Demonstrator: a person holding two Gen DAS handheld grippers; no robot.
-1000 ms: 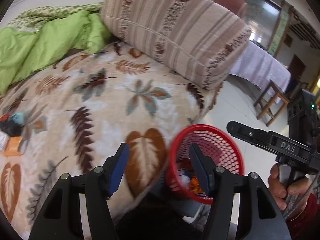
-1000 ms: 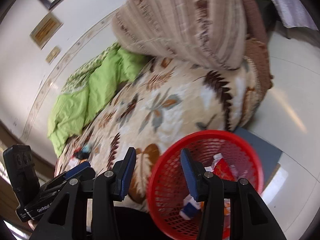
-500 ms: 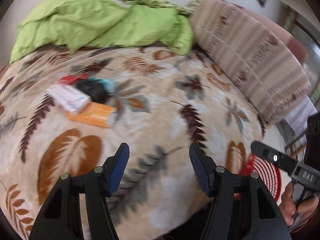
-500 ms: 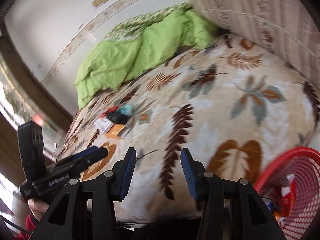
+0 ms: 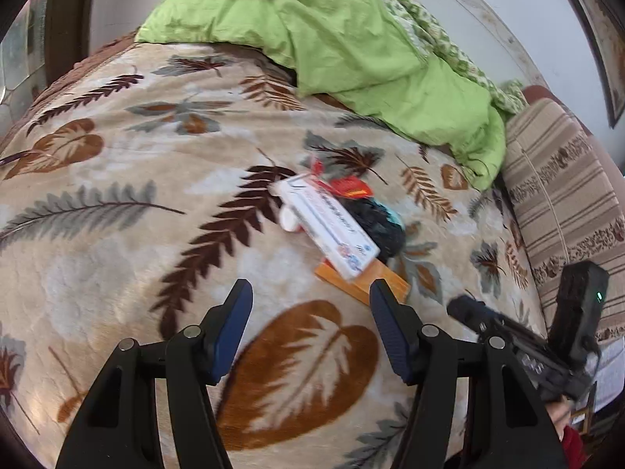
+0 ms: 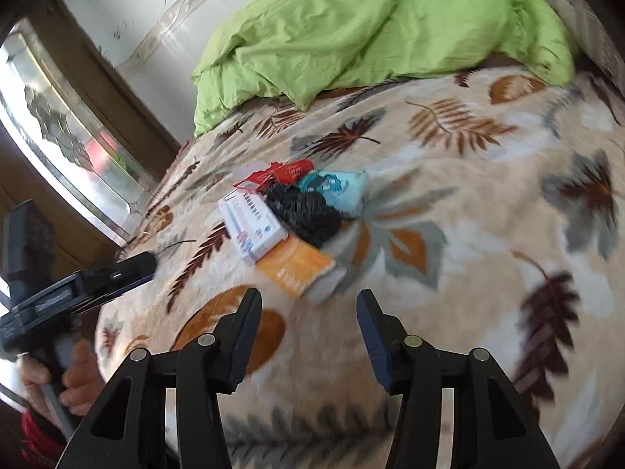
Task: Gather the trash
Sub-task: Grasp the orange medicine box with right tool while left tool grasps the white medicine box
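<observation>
A small heap of trash lies on the leaf-patterned blanket (image 5: 117, 203): a white carton (image 5: 328, 222), an orange box (image 5: 363, 279), a black crumpled bag (image 5: 381, 226) and a red wrapper (image 5: 349, 187). In the right wrist view the same heap shows the white carton (image 6: 252, 222), the orange box (image 6: 300, 267), the black bag (image 6: 304, 213), a teal packet (image 6: 340, 189) and the red wrapper (image 6: 285, 172). My left gripper (image 5: 308, 312) hovers open just short of the orange box, with nothing between its pads. My right gripper (image 6: 308, 320) is near the orange box, its jaws opening, nothing between them.
A green quilt (image 5: 332, 35) is bunched at the far side of the bed, and a striped pillow (image 5: 566, 195) lies at the right. A glass door with a wooden frame (image 6: 66, 144) stands left of the bed. A hand (image 6: 62, 383) holds the left gripper's handle.
Both views have swung from the red basket beside the bed to the heap of trash, which is now close in front of both grippers. The right jaws have spread a little.
</observation>
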